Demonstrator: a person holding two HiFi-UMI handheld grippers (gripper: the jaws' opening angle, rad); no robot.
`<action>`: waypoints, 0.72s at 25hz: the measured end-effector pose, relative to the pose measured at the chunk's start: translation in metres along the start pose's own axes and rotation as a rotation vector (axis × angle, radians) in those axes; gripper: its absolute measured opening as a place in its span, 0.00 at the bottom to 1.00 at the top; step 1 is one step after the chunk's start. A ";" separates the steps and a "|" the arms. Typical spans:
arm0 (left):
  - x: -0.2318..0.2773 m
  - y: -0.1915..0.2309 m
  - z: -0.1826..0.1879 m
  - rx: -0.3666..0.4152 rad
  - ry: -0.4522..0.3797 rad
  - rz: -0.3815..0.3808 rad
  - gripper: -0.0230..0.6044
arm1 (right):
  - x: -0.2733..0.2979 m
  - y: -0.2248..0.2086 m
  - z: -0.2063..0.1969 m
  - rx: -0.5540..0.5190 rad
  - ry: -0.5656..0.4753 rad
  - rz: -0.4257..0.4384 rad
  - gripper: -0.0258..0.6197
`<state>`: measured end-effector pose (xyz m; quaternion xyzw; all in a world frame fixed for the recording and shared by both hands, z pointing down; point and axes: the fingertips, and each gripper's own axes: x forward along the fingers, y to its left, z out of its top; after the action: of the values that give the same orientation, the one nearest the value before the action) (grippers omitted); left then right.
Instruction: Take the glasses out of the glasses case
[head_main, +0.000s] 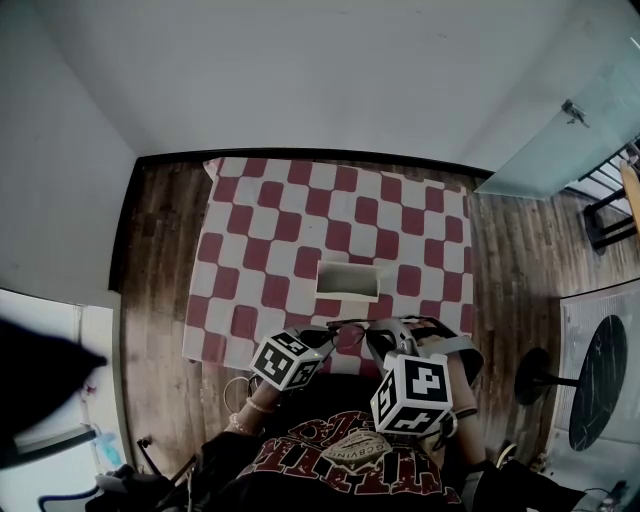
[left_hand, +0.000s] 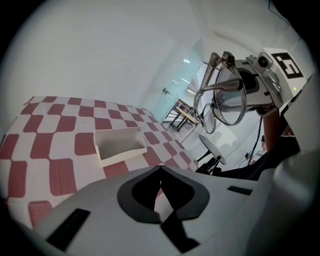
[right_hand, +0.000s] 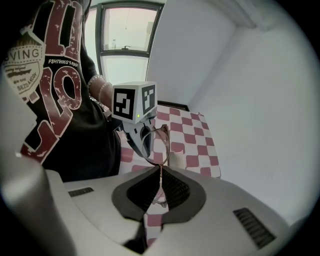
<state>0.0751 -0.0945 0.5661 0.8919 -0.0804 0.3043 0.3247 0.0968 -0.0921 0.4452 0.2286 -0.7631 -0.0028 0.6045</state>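
Thin frame clamped in the right gripper (right_hand: 159, 169), glasses (right_hand: 158, 144) jutting ahead; left gripper (left_hand: 161, 168) closed, empty. A wobble could slip them.

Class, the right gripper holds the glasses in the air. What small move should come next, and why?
Probably lower the right gripper to the checked cloth and set the glasses down near the open white box. Its jaws are shut on the frame, the glasses hang clear of the box, and the left gripper is shut and empty.
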 end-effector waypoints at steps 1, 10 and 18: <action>0.000 0.000 0.000 -0.003 -0.001 0.000 0.05 | 0.000 0.001 -0.001 0.000 0.000 0.006 0.08; 0.002 -0.002 0.000 0.004 0.011 0.001 0.05 | 0.002 0.004 -0.006 0.001 0.006 0.025 0.08; 0.005 -0.003 -0.002 -0.011 0.010 -0.008 0.05 | 0.005 0.008 -0.009 0.005 0.008 0.050 0.08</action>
<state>0.0797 -0.0906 0.5687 0.8889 -0.0770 0.3070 0.3312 0.1019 -0.0835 0.4543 0.2108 -0.7662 0.0152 0.6068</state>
